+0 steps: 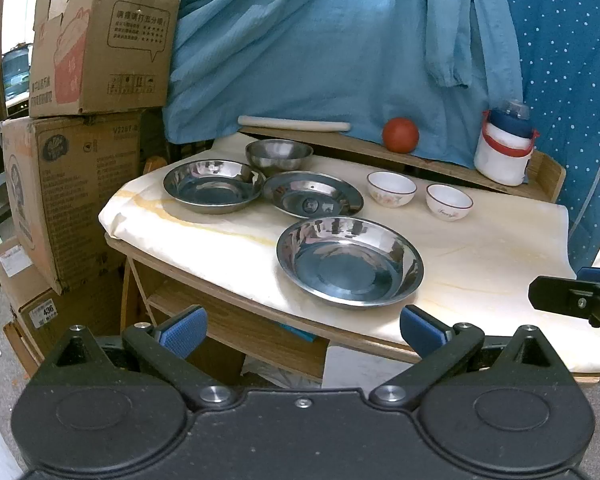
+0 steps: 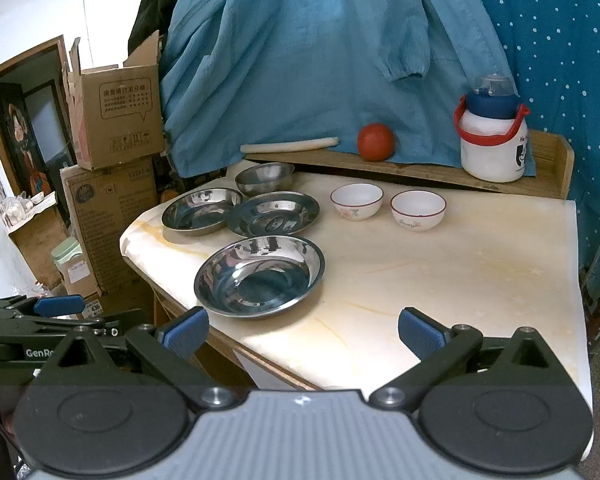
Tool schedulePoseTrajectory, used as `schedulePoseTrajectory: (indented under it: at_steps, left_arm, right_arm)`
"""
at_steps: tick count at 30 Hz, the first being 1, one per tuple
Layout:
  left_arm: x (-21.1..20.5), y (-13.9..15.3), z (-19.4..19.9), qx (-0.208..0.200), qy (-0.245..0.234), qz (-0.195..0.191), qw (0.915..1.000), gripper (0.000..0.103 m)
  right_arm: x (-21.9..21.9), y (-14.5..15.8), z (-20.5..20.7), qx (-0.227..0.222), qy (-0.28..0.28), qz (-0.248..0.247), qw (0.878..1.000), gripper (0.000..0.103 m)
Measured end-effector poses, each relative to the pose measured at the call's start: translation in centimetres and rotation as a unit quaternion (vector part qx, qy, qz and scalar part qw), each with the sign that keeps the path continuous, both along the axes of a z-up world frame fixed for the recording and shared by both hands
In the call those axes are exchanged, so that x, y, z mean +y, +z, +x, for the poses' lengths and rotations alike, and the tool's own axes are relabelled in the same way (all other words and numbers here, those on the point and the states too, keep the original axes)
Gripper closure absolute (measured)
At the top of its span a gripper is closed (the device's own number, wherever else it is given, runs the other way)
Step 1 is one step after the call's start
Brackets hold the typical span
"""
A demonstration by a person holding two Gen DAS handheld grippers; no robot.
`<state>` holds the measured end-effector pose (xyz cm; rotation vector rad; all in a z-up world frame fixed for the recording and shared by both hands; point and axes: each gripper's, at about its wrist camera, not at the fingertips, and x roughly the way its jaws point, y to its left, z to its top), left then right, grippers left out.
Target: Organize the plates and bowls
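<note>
Both the left gripper (image 1: pixel 302 330) and right gripper (image 2: pixel 303 330) gape wide at the bottom of frame, holding nothing; steel plates (image 1: pixel 350 266) and white bowls (image 1: pixel 391 189) lie scattered mid-frame on the table (image 1: pixel 480 264), likely awaiting stacking.

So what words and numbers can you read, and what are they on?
"436": sticker on the bottom cardboard box.
"V2287": top edge of the middle cardboard box; its last characters are unclear.
"GenRo": on the left tongs, cut off.
Chinese print in the speech bubble on the top cardboard box: too small to read.
Script on the right white bowl: too blurred.
Bottle lettering: too small to read.
</note>
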<state>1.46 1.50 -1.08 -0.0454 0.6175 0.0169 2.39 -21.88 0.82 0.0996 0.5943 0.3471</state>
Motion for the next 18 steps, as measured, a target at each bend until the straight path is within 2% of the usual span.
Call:
schedulePoseTrajectory:
  at_steps: [18]
  left_arm:
    - [0.14,-0.38,0.04,0.003,0.002,-0.001,1.0000,0.001]
  right_arm:
    - [0.41,-0.24,0.05,0.002,0.001,-0.002,1.000,0.000]
